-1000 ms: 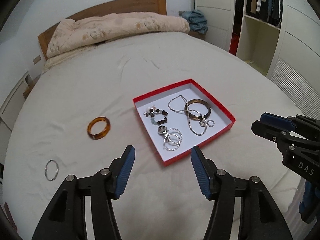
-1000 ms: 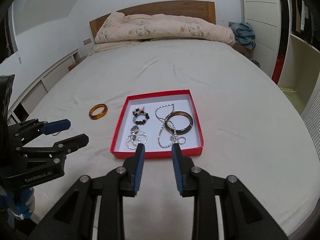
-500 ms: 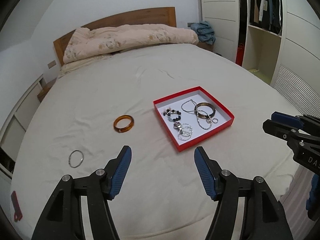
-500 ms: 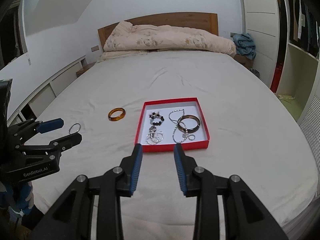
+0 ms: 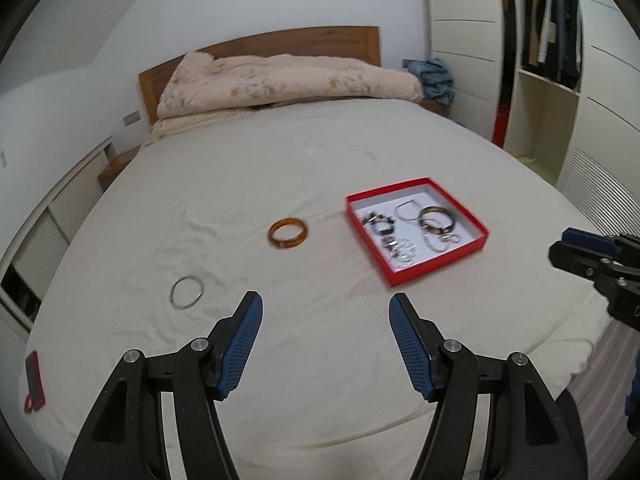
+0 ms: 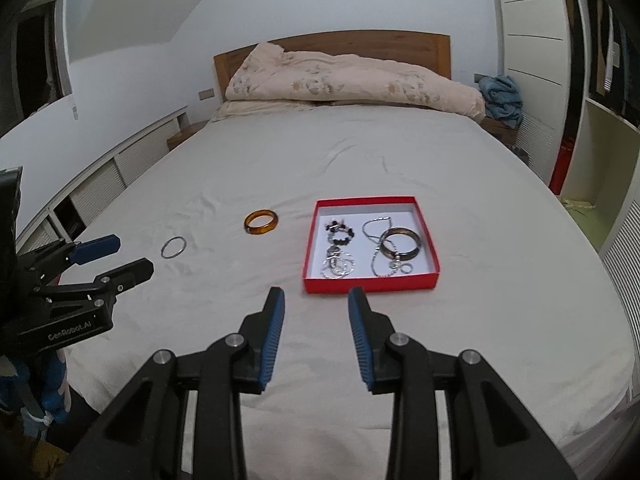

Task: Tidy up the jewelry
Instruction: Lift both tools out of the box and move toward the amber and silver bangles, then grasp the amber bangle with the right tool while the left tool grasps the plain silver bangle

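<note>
Resting on wrinkled bed sheet (image 6: 360,168), glossy amber bangle (image 6: 261,222), thin wire ring (image 6: 173,247); square red box (image 6: 370,283); both tools released

We can read only one marking: "GenRobot.AI" in pale letters on the black body of the left gripper (image 6: 110,258), seen from the right wrist.

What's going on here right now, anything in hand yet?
Nothing is held. The left gripper and right gripper both hover open above the bed. The red box already holds several pieces. The amber bangle and thin silver ring lie loose on the sheet, left of the box.
</note>
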`<state>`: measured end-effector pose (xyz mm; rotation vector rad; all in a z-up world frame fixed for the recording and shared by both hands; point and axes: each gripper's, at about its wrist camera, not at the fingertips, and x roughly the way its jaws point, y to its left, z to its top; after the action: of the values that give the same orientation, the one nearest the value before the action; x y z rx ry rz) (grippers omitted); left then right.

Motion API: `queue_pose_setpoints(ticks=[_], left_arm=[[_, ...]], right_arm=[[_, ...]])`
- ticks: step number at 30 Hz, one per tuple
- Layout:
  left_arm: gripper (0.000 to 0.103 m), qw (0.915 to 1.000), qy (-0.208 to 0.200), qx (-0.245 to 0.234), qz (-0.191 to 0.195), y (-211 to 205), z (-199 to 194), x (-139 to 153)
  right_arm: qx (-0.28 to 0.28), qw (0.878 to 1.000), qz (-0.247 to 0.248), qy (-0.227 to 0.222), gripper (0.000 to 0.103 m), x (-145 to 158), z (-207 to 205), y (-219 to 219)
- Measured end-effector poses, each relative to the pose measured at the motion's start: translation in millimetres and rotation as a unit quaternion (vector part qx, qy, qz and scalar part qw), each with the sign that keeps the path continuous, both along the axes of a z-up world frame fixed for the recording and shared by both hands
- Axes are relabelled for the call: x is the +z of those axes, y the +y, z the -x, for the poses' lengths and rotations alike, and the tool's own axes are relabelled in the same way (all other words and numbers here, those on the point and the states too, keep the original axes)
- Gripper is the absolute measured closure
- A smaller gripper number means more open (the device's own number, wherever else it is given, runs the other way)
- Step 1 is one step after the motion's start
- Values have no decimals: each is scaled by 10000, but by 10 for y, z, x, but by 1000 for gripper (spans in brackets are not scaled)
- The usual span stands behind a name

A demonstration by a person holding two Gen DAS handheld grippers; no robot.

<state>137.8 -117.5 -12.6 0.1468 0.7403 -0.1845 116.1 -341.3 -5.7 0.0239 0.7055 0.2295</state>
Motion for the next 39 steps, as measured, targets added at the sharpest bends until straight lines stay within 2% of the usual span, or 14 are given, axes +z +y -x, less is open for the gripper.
queue_pose_setpoints(ticks=[4,11,22,30,34,39], left_arm=[[38,9991,224,365,44,321,-79,-160],[38,9939,380,1034,10,899,-298,-453],[38,9791,775,1873,162,1728,-960,-939],[38,9737,1033,1972,490,2135,-1589,-1312],[39,9725,1163,1954,499,2204,-1870,-1484],[52,9724,1322,1870,459,2259,-2120,-1673]], right_arm=[[195,9997,69,97,71,-62,-101,196],[549,9978,147,342,71,-262,-443,549],[1033,9906,224,868,71,-754,-1268,1075],[1180,9878,236,990,71,-1037,-2091,1445],[1086,9887,271,994,71,-1156,-2498,1560],[998,9892,341,1015,71,-1323,-2951,1685]])
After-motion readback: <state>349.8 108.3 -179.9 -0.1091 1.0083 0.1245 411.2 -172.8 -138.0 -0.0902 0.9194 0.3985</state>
